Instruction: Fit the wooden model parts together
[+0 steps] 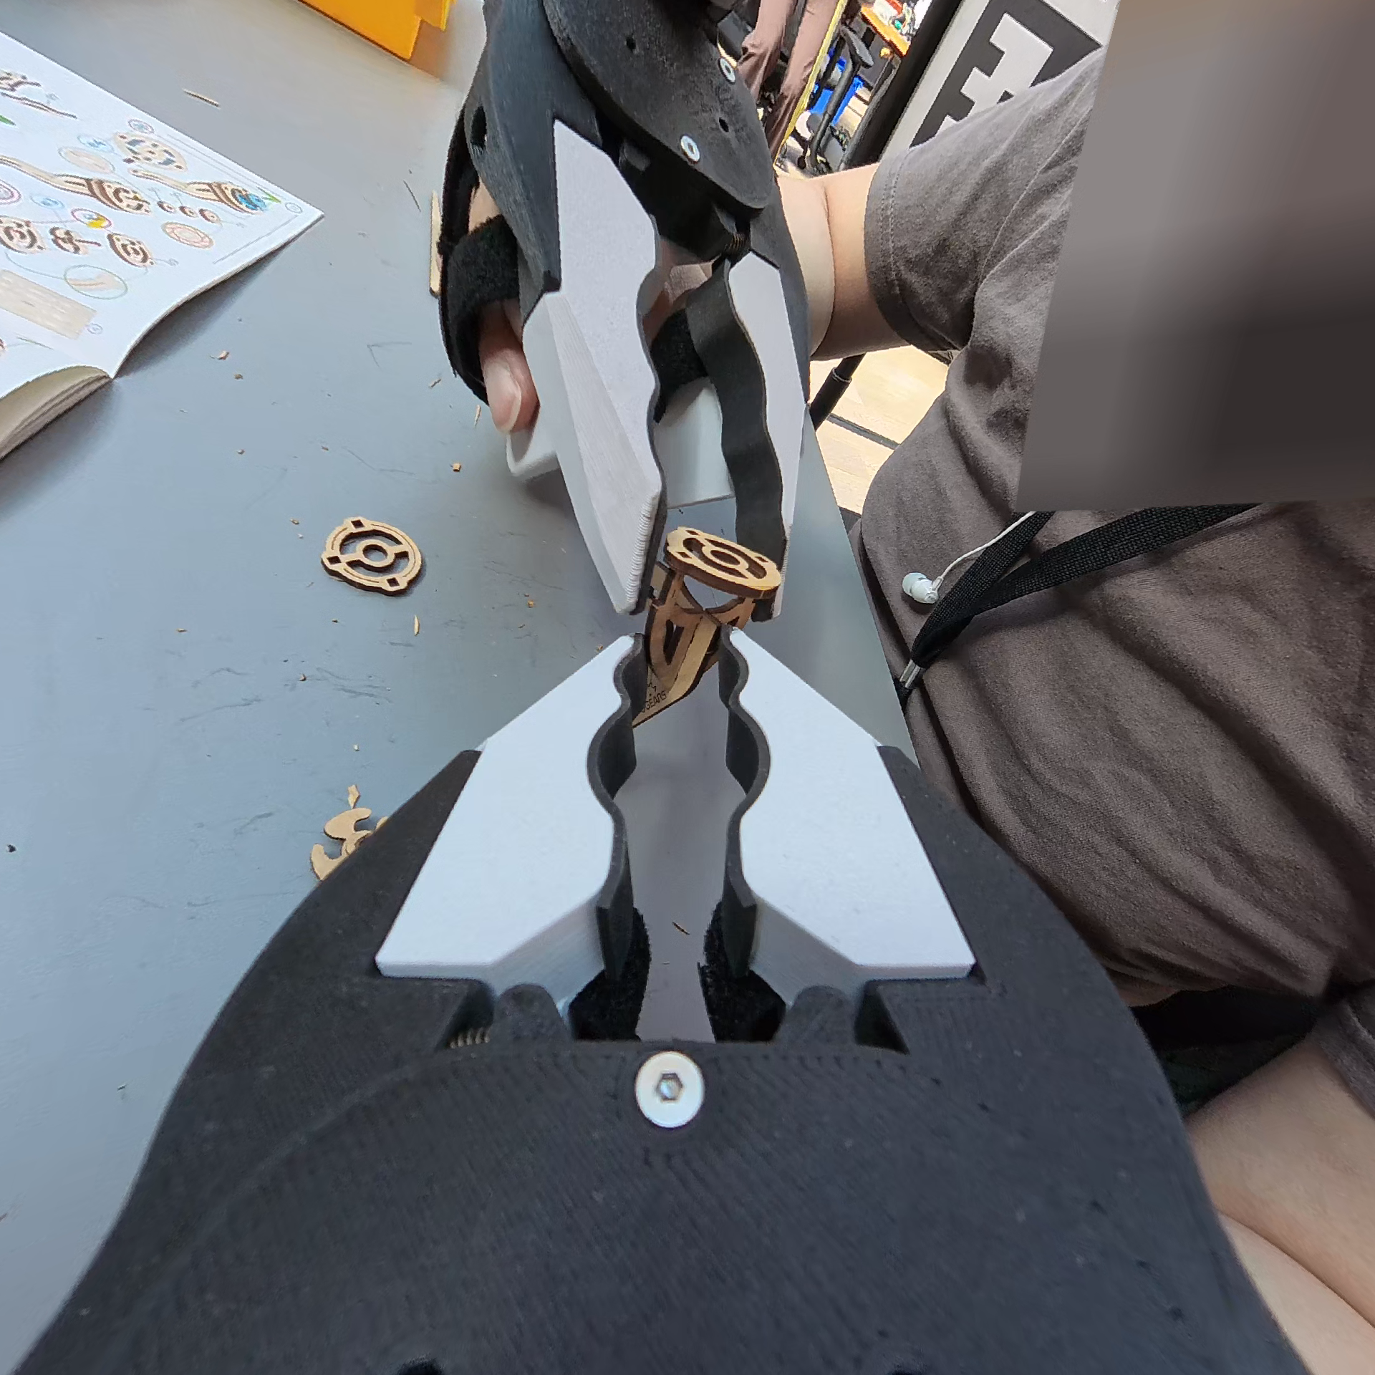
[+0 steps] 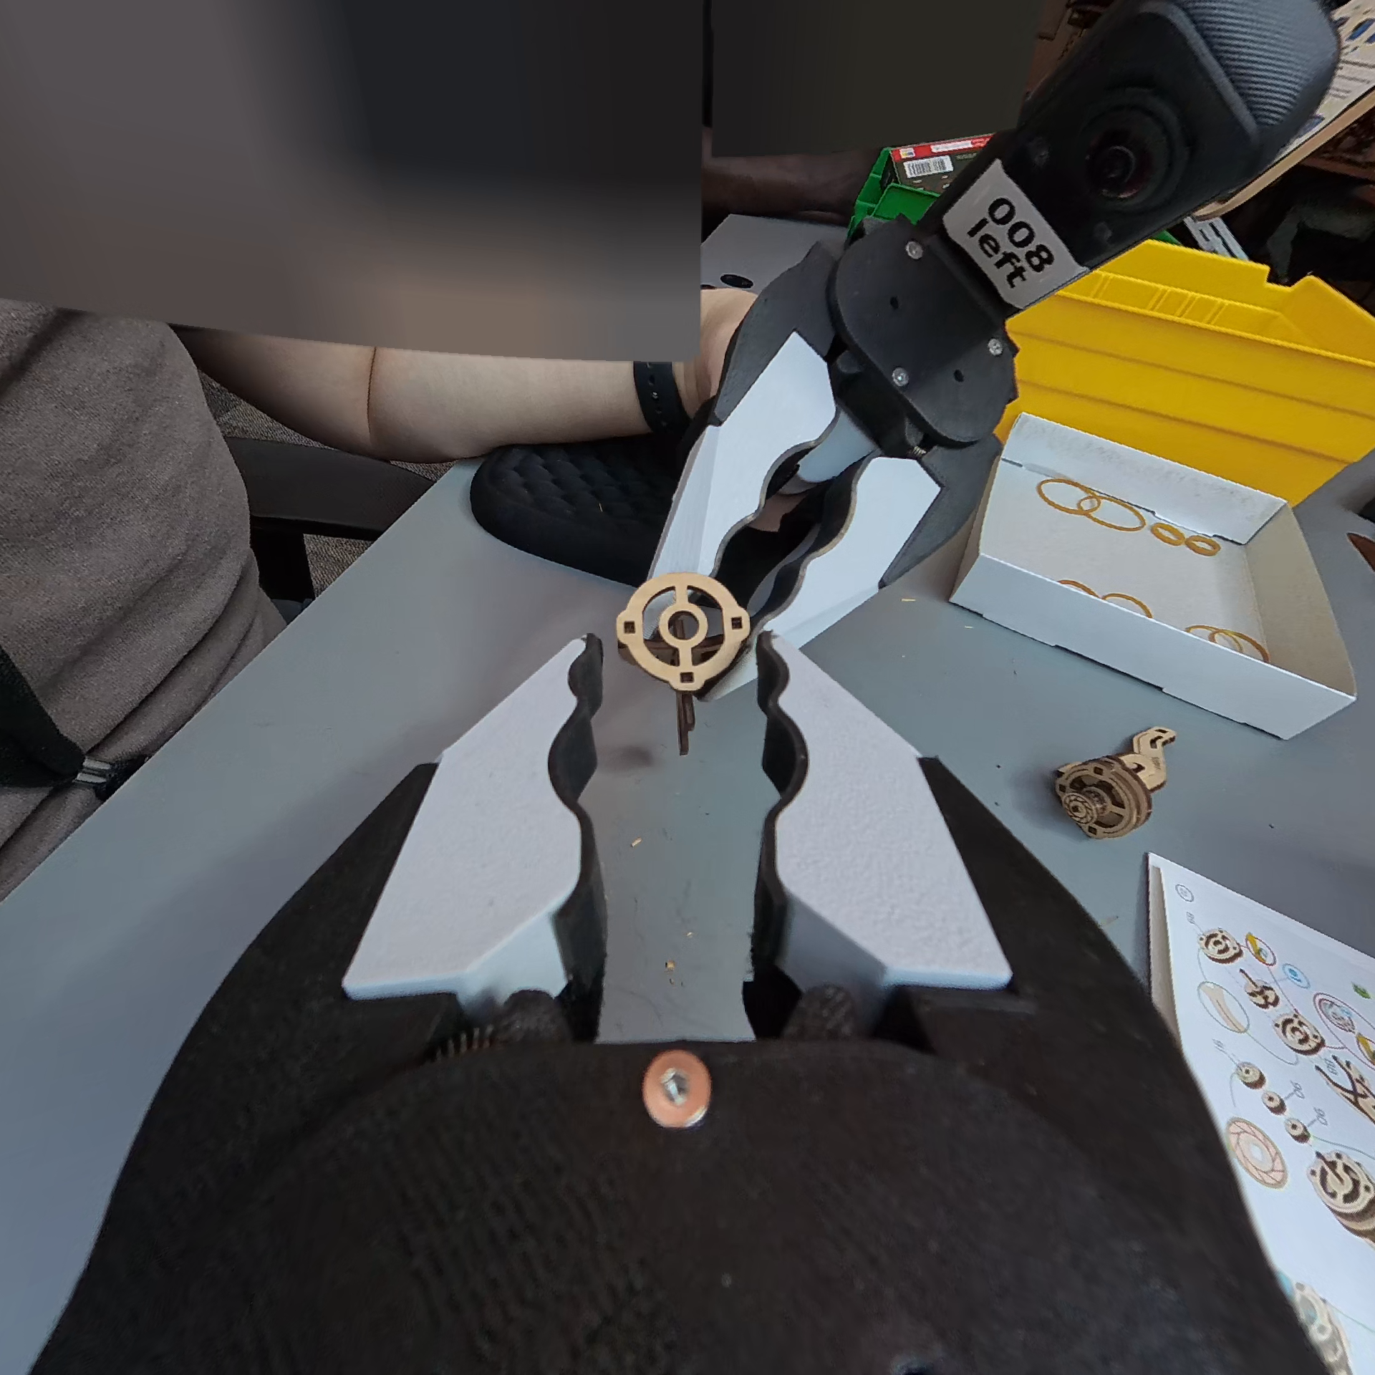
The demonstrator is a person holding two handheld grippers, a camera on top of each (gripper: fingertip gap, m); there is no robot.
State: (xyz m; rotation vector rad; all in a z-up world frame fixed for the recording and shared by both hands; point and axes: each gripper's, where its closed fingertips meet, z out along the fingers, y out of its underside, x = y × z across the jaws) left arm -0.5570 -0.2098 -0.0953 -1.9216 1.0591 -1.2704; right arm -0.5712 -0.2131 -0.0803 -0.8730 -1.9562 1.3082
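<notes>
My left gripper [image 1: 683, 643] is shut on a small wooden cross frame [image 1: 678, 655] and holds it above the grey table [image 1: 223, 670]. A wooden ring disc [image 1: 720, 562] with square holes sits tilted on top of the frame. My right gripper [image 1: 703, 599] comes in from above, its tips pinching the disc's edges. In the right wrist view the disc [image 2: 681, 632] faces the camera between the tips of my right gripper [image 2: 678, 646]. The frame's dark stem [image 2: 683, 718] hangs below it. The disc's square holes look empty.
A second ring disc [image 1: 370, 556] and wood scraps [image 1: 342, 841] lie on the table. An open instruction booklet [image 1: 111, 223] lies beyond. An assembled wooden part [image 2: 1109, 792], a white tray [image 2: 1079, 625], a yellow bin [image 2: 1190, 357] and a black wrist pad [image 2: 573, 498] surround the grippers. The person's body [image 1: 1116, 670] is close. Less than 4 cm separates the two grippers' tips.
</notes>
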